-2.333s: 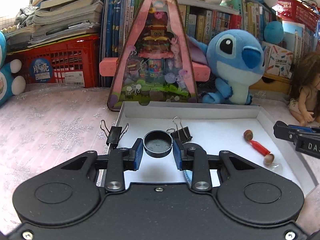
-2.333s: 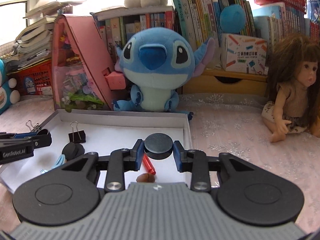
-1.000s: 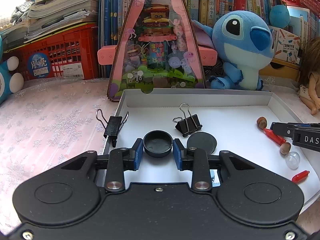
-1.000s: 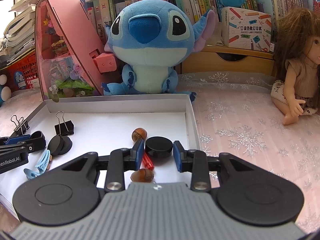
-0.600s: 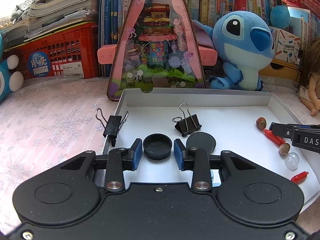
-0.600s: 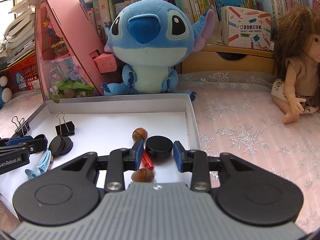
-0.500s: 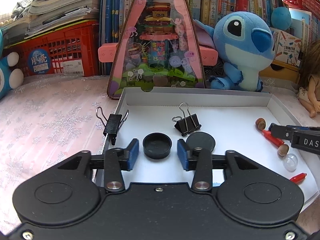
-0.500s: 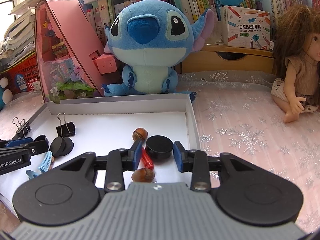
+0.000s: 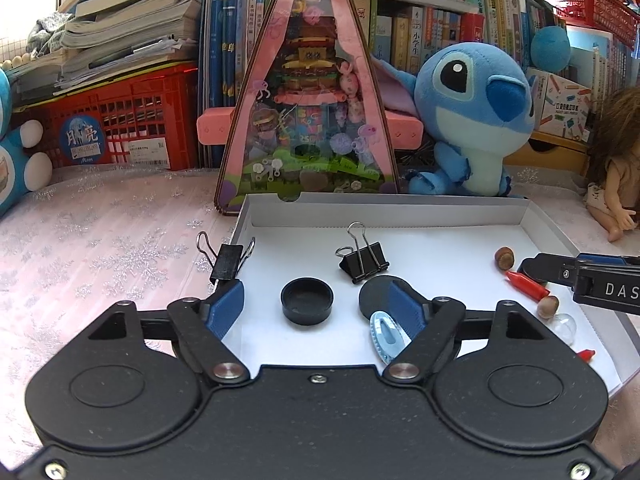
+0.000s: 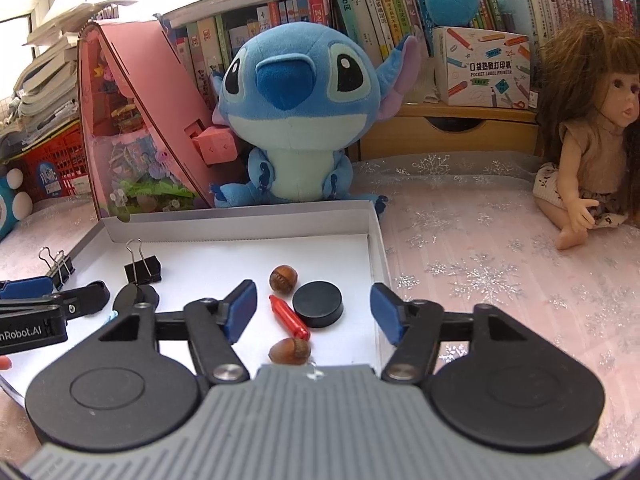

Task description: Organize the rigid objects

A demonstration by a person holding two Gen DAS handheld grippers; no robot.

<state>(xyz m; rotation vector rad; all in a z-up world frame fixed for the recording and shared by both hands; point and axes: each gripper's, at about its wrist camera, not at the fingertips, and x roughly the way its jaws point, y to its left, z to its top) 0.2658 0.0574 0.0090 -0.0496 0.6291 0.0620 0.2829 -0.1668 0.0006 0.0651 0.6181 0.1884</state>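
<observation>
Both tools have just been opening their jaws, and each has let go of the round black piece it held a second ago. Now the left tool (image 9: 315, 311) stands wide, its blue pads well apart from the cap (image 9: 307, 306), which rests open side up on the white floor of the tray (image 9: 400, 204), between the pads but touching neither. Just right of the cap lies a flat black disc (image 9: 374, 294), partly behind the right pad, and near it a pale blue clip (image 9: 386, 334). One binder clip (image 9: 363, 261) stands farther in the tray; another binder clip (image 9: 226, 258) sits on the tray's left wall.

The right tool (image 10: 313, 310) is wide too. Between its pads, touching neither, the puck (image 10: 318, 303) lies flat on the tray floor near the right wall. A red peg (image 10: 289, 316) lies just left of the puck, touching it or nearly so. One acorn (image 10: 283, 278) is at the peg's far end, another acorn (image 10: 289, 351) at its near end.

Behind the tray, on the desk (image 10: 500, 280), sit a blue plush (image 10: 298, 120), a pink house (image 9: 308, 120) and, at the right, a doll (image 10: 592, 140).
</observation>
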